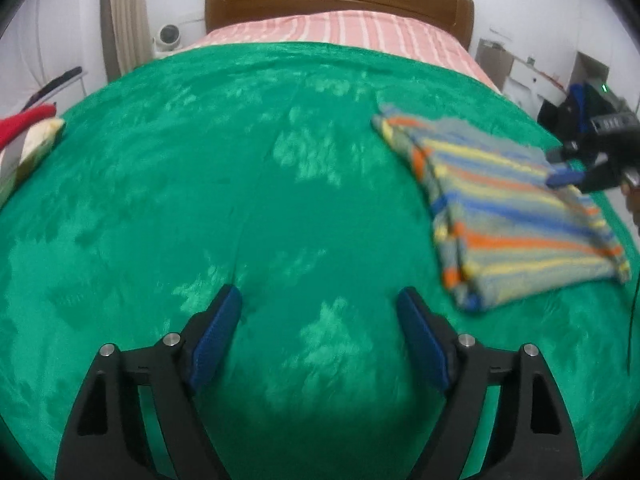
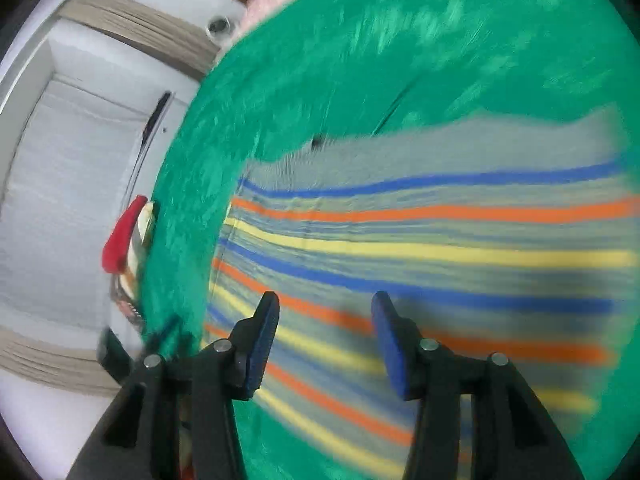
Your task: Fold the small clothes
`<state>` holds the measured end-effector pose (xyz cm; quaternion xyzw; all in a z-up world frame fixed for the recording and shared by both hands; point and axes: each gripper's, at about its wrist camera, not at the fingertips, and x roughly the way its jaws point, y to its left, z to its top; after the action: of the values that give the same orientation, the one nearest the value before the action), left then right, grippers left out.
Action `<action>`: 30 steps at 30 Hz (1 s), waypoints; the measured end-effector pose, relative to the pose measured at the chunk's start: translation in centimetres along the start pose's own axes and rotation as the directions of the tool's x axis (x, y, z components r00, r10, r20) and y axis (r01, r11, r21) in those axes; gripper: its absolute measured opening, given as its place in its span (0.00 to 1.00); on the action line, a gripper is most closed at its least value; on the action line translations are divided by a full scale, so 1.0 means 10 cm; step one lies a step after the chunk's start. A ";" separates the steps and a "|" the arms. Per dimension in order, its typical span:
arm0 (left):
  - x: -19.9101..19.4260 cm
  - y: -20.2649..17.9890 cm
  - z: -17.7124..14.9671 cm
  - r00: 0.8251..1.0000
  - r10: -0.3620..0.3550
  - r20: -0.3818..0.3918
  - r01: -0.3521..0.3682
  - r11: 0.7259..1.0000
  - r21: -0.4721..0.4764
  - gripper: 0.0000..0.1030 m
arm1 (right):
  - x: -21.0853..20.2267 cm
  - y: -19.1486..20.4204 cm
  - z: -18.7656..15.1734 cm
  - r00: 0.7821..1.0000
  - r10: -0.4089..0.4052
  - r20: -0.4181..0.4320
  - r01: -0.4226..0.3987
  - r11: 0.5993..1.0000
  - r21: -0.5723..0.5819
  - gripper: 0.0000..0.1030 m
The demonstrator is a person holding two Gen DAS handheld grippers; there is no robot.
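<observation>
A folded striped garment, grey with blue, orange and yellow bands, lies flat on the green blanket at the right of the left wrist view. The left gripper sits at the bottom centre, jaws spread wide over bare blanket, well apart from the garment. The right gripper, jaws spread and holding nothing, hangs over the striped cloth, which fills the frame's lower right.
</observation>
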<state>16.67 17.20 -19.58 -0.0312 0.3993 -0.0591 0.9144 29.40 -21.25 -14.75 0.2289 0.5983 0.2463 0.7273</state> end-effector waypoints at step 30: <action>0.15 -3.58 0.03 0.934 -0.304 -0.190 0.351 0.671 0.654 0.78 | -2.07 -0.77 -2.75 0.856 -0.147 0.496 0.213 0.974 -0.079 0.57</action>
<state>14.91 -18.49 -16.68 0.2350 0.3672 -0.3641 0.8230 -0.40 -39.20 -8.85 0.1782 0.3973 0.1504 0.8876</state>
